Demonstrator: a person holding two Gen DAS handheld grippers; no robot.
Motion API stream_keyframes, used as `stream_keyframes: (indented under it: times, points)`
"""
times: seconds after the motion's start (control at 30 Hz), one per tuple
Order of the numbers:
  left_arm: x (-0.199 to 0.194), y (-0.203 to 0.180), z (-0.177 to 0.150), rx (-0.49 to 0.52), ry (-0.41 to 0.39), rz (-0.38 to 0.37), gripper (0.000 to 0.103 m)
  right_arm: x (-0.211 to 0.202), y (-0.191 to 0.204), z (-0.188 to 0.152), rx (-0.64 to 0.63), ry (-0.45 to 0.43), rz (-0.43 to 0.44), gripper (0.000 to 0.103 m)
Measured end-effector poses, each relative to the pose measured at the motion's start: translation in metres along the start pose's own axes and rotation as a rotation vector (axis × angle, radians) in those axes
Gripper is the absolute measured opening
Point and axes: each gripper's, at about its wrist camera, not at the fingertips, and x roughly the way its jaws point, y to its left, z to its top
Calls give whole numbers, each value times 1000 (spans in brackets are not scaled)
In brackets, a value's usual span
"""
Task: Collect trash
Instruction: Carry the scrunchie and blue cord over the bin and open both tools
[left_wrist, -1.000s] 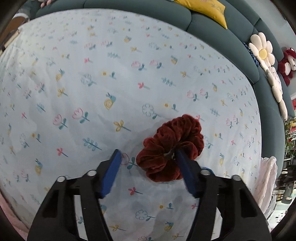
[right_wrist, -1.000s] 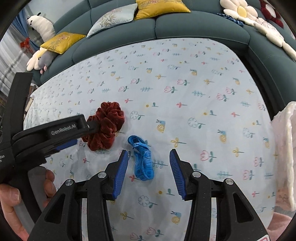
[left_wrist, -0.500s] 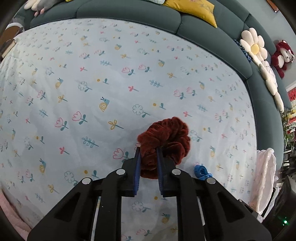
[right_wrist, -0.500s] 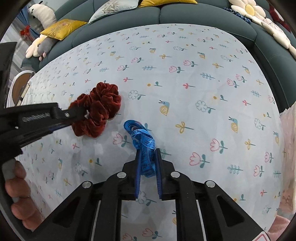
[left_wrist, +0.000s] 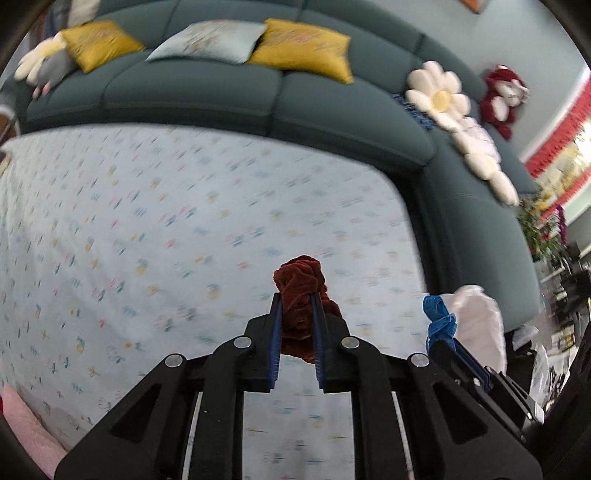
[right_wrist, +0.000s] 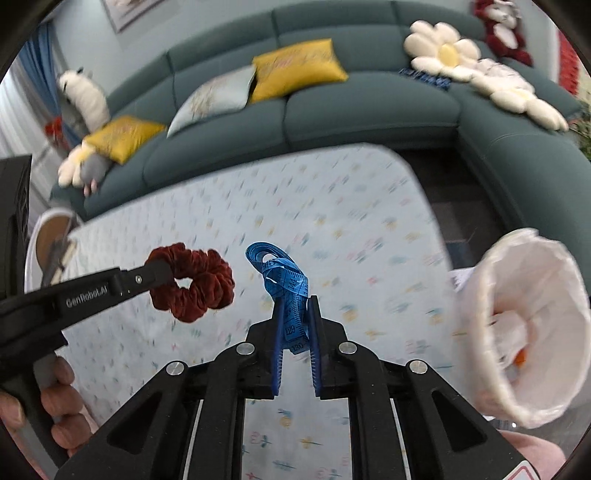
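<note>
**Two claws, two catches, one lined bin**

One teal sectional sofa (right_wrist: 369, 107) wraps the far side and the right of your view. On it you can count two yellow cushions (right_wrist: 295, 70) (right_wrist: 122, 138), one pale blue cushion (right_wrist: 214, 98), a row of white daisy pillows (right_wrist: 443, 51), one red plush toy (left_wrist: 502, 96) and one white-and-grey plush toy (right_wrist: 83, 96).

One surface (right_wrist: 332, 221) under a pale floral cloth sits in front of the sofa, blurred in both views.

One bin (right_wrist: 532, 325) lined with a pale pink bag stands at the right edge. Inside it you can make out something white and a bit of orange; what they are cannot be told.

One dark red scrunchie (left_wrist: 301, 306) is pinched between the blue pads of your left claw (left_wrist: 297, 299), held up off the cloth. From the right wrist view it hangs as an open ring at the claw's tip.

One blue measuring tape (right_wrist: 282, 284), folded in loops, is clamped in your right claw (right_wrist: 297, 306), also clear of the cloth and left of the bin.

Your left hand (right_wrist: 55, 402) shows at the lower left, wrapped around the handle.
</note>
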Motion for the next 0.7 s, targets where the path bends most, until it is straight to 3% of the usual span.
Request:
stream_keyframes:
  times: [0.47, 0.7]
  points:
    - [-59, -146, -7, 234, -100, -128, 14, -103, -109, 26, 154, -221, -62, 11]
    - [-71, -192, -21, 311, -116, -161, 14, -139, -137, 26, 175, -284, -85, 11]
